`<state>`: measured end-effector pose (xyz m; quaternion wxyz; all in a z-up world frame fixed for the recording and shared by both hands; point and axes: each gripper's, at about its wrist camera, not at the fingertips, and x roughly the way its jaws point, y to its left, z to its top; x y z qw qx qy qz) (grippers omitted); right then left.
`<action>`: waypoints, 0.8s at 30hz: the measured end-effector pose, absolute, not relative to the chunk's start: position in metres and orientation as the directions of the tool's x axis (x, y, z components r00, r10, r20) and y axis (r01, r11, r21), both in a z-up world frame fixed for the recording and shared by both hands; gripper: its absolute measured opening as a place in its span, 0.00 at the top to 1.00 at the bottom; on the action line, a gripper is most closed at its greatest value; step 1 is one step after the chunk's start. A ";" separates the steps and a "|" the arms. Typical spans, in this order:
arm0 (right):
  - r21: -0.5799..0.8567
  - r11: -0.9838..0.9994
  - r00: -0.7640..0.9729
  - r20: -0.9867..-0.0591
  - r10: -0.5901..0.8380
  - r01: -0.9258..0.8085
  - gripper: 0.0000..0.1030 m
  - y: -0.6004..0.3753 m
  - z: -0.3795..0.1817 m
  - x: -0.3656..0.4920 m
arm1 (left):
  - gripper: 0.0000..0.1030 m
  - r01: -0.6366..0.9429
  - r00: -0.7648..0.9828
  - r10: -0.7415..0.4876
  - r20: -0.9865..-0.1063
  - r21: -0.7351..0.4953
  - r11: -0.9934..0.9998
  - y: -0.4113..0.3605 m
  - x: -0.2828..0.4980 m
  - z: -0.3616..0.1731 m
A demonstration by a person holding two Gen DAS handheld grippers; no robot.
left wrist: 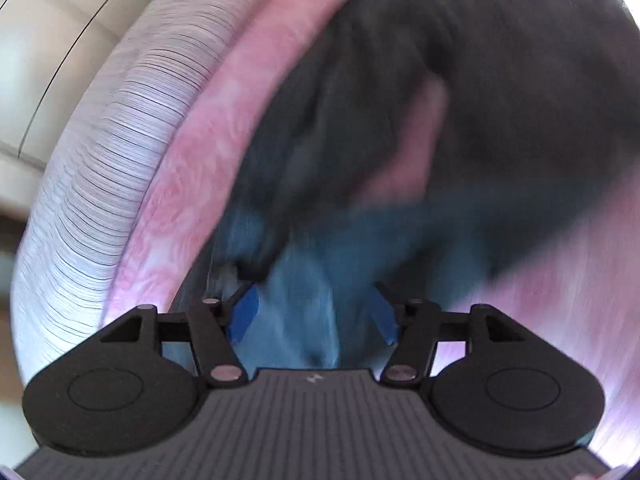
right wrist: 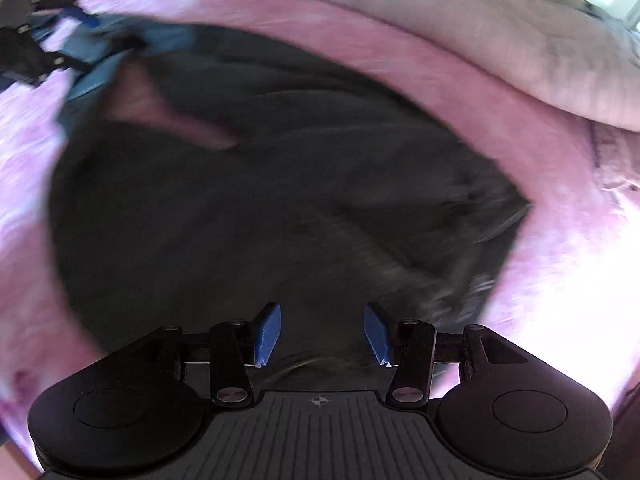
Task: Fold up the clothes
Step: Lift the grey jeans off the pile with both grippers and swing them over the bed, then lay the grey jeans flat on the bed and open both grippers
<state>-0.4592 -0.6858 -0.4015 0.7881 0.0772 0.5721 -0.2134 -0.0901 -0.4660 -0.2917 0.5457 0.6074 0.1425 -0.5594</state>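
Both views are motion-blurred, so read the edges loosely. Your left gripper (left wrist: 314, 314) points down at a blue stretch of cloth, probably a lighter inner face of the dark garment (left wrist: 460, 100); its blue pads (left wrist: 245, 312) stand apart with that cloth between them, not pinched. Only this view shows the blue fabric up close, plus a pale ribbed cover (left wrist: 92, 184) with fine dark lines along the left edge of the pink blanket (left wrist: 192, 168). Your right gripper (right wrist: 322, 334) hangs over the garment's broad dark middle, its pads (right wrist: 269, 332) parted and nothing clamped between them. This view alone gives the garment's outline (right wrist: 260, 200): a wide, soft, rumpled black sheet spread on the fuzzy pink blanket (right wrist: 560, 248), with a creased corner at the right and a blue-grey flap at far left, where the left gripper (right wrist: 60, 32) shows. A plump cream pillow (right wrist: 500, 48) lies beyond the blanket's far edge.
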 end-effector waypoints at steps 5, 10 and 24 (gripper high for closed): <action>-0.132 0.934 0.232 -0.948 -0.217 0.332 0.50 -0.620 -0.420 -0.426 | 0.42 0.671 0.364 -0.441 -0.820 0.560 -0.487 -0.434 -0.050 -0.328; -0.060 0.935 0.302 -0.938 -0.173 0.348 0.50 -0.595 -0.422 -0.366 | 0.42 0.670 0.379 -0.469 -0.797 0.587 -0.455 -0.437 0.002 -0.339; -0.003 0.947 0.319 -0.941 -0.111 0.320 0.97 -0.582 -0.428 -0.258 | 0.94 0.778 0.283 -0.558 -0.780 0.527 -0.342 -0.387 0.079 -0.287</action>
